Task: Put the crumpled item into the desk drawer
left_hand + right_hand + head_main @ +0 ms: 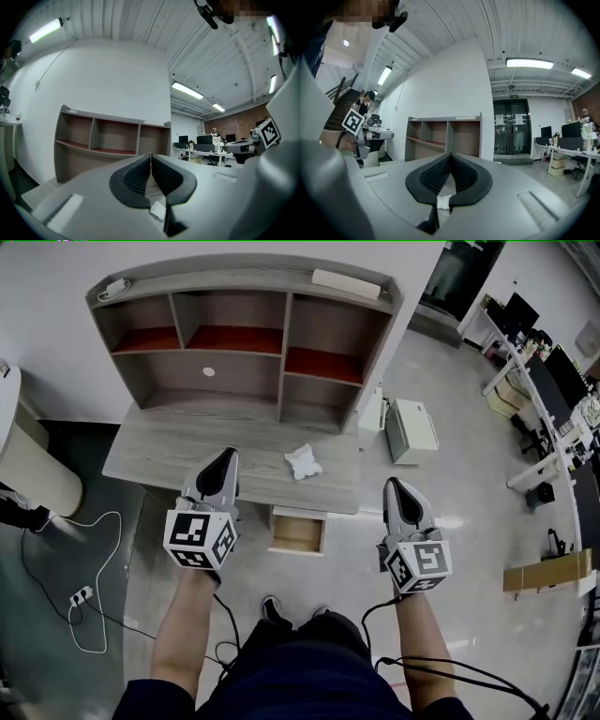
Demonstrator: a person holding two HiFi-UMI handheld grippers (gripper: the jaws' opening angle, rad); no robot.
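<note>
The crumpled white item (303,462) lies on the grey desk top (169,451), toward its right end. Below the desk's front edge a small wooden drawer (297,532) stands pulled out and looks empty. My left gripper (228,455) hovers over the desk's front, left of the item, with its jaws shut on nothing. My right gripper (391,485) hangs off the desk's right corner, also shut and empty. In the left gripper view the closed left gripper (151,156) points at the shelf unit (108,136), and the crumpled item (158,209) shows low through the gap beneath the jaws. The right gripper (451,154) is pressed together in its own view.
A shelf hutch (244,334) with open compartments rises at the back of the desk. A white bin (410,430) stands on the floor to the right. A power strip and cable (82,596) lie on the floor at the left. Office desks (553,409) line the far right.
</note>
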